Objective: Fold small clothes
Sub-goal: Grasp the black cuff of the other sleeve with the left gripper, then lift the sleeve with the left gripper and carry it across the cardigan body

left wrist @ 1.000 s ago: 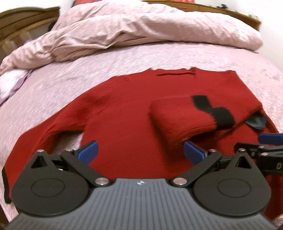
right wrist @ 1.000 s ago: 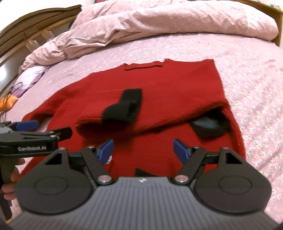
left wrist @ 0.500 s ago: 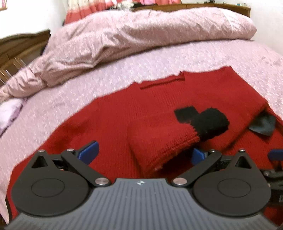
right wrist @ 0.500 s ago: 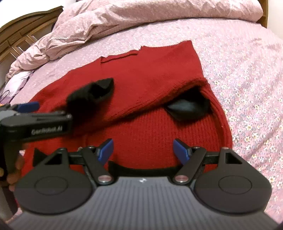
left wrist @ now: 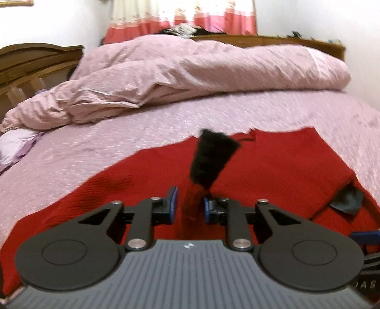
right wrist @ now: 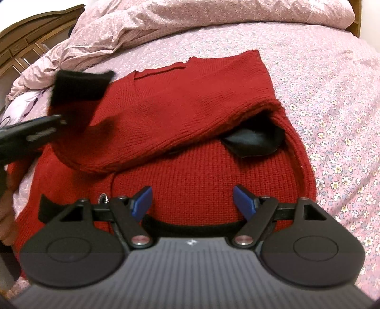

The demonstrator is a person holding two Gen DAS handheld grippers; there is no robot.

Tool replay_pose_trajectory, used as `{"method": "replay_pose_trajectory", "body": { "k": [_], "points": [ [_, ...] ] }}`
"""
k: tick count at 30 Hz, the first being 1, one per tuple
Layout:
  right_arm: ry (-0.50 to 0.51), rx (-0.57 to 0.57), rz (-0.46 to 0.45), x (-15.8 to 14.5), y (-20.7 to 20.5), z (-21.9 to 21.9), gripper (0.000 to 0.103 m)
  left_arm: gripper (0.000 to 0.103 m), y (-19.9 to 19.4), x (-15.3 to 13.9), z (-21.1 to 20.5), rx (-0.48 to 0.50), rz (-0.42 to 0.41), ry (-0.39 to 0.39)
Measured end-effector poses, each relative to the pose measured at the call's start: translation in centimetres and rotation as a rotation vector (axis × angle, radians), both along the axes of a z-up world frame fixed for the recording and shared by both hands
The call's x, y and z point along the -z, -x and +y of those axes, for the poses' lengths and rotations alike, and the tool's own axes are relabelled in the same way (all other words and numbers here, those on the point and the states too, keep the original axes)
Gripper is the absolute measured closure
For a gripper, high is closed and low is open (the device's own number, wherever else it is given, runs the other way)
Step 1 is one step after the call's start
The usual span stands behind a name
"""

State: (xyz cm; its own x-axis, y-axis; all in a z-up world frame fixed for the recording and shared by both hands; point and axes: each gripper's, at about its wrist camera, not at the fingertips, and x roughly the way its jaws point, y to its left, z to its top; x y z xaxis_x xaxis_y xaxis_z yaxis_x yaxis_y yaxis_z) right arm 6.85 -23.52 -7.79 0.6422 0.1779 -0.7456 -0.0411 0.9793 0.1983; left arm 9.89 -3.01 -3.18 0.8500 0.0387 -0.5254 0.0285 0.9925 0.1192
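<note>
Left tool [left wrist: 188, 204] closing, right tool [right wrist: 192, 199] spread.

We're in a home bedroom, no doubt about it. A wide bed under a pink flower-print sheet [right wrist: 332, 99] fills both views, with a rumpled pale pink duvet [left wrist: 190, 78] heaped along its far side. A dark brown carved wooden bed frame [left wrist: 35, 61] rises at the left. Behind it, a plain white wall [left wrist: 59, 23] and a cream curtain with a red-pink lower band [left wrist: 182, 21].
</note>
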Motion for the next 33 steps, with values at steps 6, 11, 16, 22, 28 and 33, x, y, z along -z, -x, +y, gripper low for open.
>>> {"method": "replay_pose_trajectory", "body": {
  "k": [6,11,16,22,28,33],
  "points": [
    [0.008,0.0,-0.002,0.0,0.1,0.2,0.025,0.077,2.2,-0.1,3.6,-0.113,0.016,0.007],
    [0.012,0.0,-0.001,-0.1,0.1,0.3,0.025,0.076,3.6,1.4,6.7,-0.13,0.118,0.066],
    [0.024,-0.001,0.0,0.0,0.1,0.6,0.025,0.075,5.1,2.9,7.7,-0.1,0.175,0.066],
    [0.033,-0.002,0.0,0.0,0.0,0.8,0.026,0.061,5.8,2.6,8.3,-0.098,0.183,0.074],
    [0.039,-0.002,0.001,0.1,0.0,1.0,0.026,0.045,6.3,1.0,9.3,-0.101,0.121,0.084],
    [0.056,-0.007,-0.001,0.2,0.0,1.4,0.025,0.044,5.5,1.6,10.1,-0.11,0.146,0.123]
  ]
}}
